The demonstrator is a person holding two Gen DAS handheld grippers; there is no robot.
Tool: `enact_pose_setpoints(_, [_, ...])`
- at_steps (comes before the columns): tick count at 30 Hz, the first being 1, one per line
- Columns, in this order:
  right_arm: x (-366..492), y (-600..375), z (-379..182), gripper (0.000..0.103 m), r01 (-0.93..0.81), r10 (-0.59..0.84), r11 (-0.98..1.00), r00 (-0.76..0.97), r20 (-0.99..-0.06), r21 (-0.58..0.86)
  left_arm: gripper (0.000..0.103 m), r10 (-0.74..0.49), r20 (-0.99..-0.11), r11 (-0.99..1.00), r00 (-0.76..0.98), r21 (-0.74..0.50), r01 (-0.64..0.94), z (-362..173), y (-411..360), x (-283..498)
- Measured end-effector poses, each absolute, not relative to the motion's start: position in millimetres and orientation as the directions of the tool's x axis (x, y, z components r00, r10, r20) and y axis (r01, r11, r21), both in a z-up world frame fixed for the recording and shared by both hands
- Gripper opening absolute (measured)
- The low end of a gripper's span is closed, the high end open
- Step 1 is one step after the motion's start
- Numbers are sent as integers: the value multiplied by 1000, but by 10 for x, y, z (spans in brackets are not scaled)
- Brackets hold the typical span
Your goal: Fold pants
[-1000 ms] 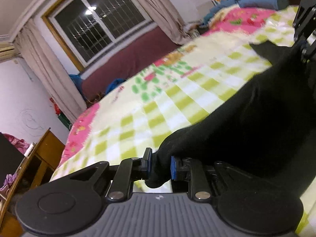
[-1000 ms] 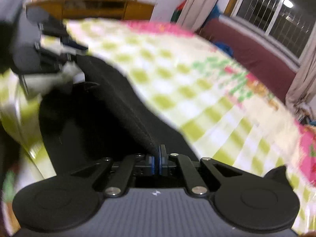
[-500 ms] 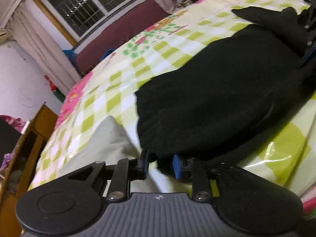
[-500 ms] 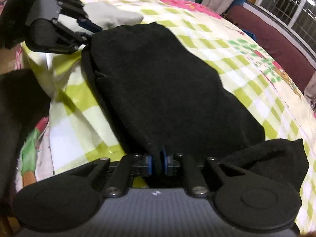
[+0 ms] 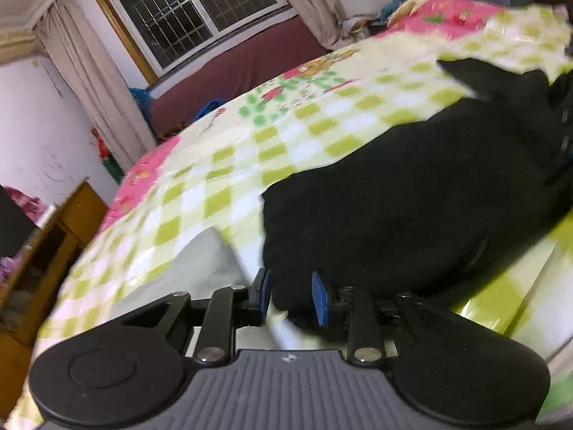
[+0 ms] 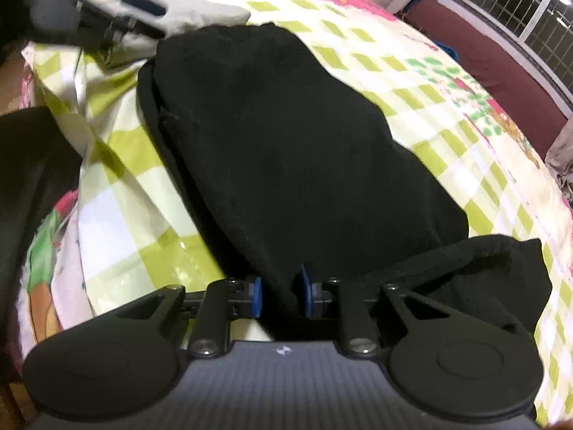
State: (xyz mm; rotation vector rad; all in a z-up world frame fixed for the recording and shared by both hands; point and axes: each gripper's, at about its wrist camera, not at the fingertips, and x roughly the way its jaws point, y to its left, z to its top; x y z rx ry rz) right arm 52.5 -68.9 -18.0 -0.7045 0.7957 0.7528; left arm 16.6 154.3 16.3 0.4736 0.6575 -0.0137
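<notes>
Pants (image 6: 279,136) lie folded on the checked quilt (image 5: 222,165), stretching ahead of both my tongs. Left tongs (image 5: 290,295): jaws parted, a corner of black cloth loose between the pads, not pinched. Right tongs (image 6: 281,295): jaws parted, a cloth edge between them, unclamped. Grey cloth (image 5: 193,268) sits just left of my left tongs.

Green-checked bedspread (image 5: 222,193) across the bed; barred window (image 5: 200,10) at 11 o'clock; wooden cabinet (image 5: 53,236) at 9 o'clock.
</notes>
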Motion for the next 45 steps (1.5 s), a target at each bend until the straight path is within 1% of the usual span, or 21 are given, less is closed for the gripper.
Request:
enact_pose_setpoints(3, [583, -768, -81, 23, -780, 332, 590, 470, -818, -209, 44, 143, -656, 861, 741, 452, 233, -102, 1358, 302])
enact_pose_setpoints(5, [612, -880, 81, 26, -757, 348, 626, 485, -802, -187, 43, 170, -651, 835, 739, 494, 243, -223, 1255, 286])
enact_pose_setpoints(6, [638, -962, 178, 34, -745, 361, 645, 494, -791, -171, 43, 176, -641, 827, 747, 507, 241, -209, 1225, 268])
enact_pose_setpoints(7, [677, -1054, 267, 39, -729, 370, 667, 506, -779, -157, 43, 166, -640, 834, 750, 497, 239, -162, 1214, 258])
enact_pose_setpoints(8, [734, -1155, 343, 49, -705, 370, 695, 521, -769, -144, 44, 151, -642, 846, 752, 477, 237, -114, 1208, 251])
enact_pose_setpoints(9, [813, -1268, 405, 52, -673, 364, 729, 535, -762, -124, 44, 136, -643, 858, 753, 457, 235, -70, 1199, 256])
enact_pose_setpoints(10, [897, -1377, 449, 52, -639, 357, 763, 545, -759, -100, 44, 124, -644, 863, 755, 446, 239, -30, 1169, 260])
enact_pose_setpoints(12, [1069, -1609, 497, 56, -583, 361, 812, 517, -776, -11, 45, 96, -640, 859, 763, 440, 261, 32, 1077, 272])
enact_pose_setpoints(14, [1105, -1747, 513, 54, -574, 385, 817, 482, -787, 48, 45, 52, -636, 851, 770, 431, 299, 63, 933, 281])
enact_pose_setpoints(16, [1145, -1841, 550, 54, -536, 350, 844, 524, -776, 18, 49, -14, -640, 843, 768, 405, 353, 98, 761, 303])
enact_pose_setpoints(18, [1345, -1910, 579, 55, -440, 285, 898, 579, -764, 2, 51, -72, -646, 835, 760, 377, 400, 88, 578, 352])
enact_pose_setpoints(19, [1507, -1953, 574, 55, -390, 264, 921, 595, -759, 15, 51, -101, -650, 831, 753, 361, 423, 77, 485, 383])
enact_pose_setpoints(21, [1928, -2033, 507, 60, -276, 224, 959, 616, -755, 59, 51, -144, -651, 826, 746, 336, 453, 49, 307, 448])
enact_pose_setpoints(25, [2788, -2116, 272, 60, -94, 177, 984, 624, -761, 151, 51, -230, -668, 817, 708, 263, 513, -6, -9, 609])
enact_pose_setpoints(29, [3440, -2044, 13, 60, 48, 55, 993, 612, -789, 106, 51, -281, -682, 809, 675, 210, 549, -44, -229, 771])
enact_pose_setpoints(33, [3849, -1989, -272, 61, 127, -74, 992, 567, -821, -2, 51, -291, -705, 841, 646, 133, 524, -89, -289, 996])
enact_pose_setpoints(35, [3913, -2002, -371, 56, 130, -120, 990, 565, -817, -56, 51, -277, -730, 862, 625, 99, 497, -131, -279, 1102])
enact_pose_setpoints(37, [3908, -2069, -373, 30, 132, -128, 989, 569, -812, -64, 51, -269, -745, 875, 610, 75, 478, -165, -271, 1159])
enact_pose_setpoints(38, [3894, -2122, -362, 14, 134, -118, 990, 563, -818, -50, 51, -265, -751, 880, 605, 69, 471, -175, -272, 1175])
enact_pose_setpoints(40, [3847, -2237, -299, 7, 126, -85, 992, 565, -821, -16, 51, -251, -758, 883, 602, 76, 464, -183, -296, 1156])
enact_pose_setpoints(45, [3640, -2472, -49, 6, 146, -44, 988, 606, -794, 57, 50, -213, -772, 881, 598, 113, 460, -148, -387, 1148])
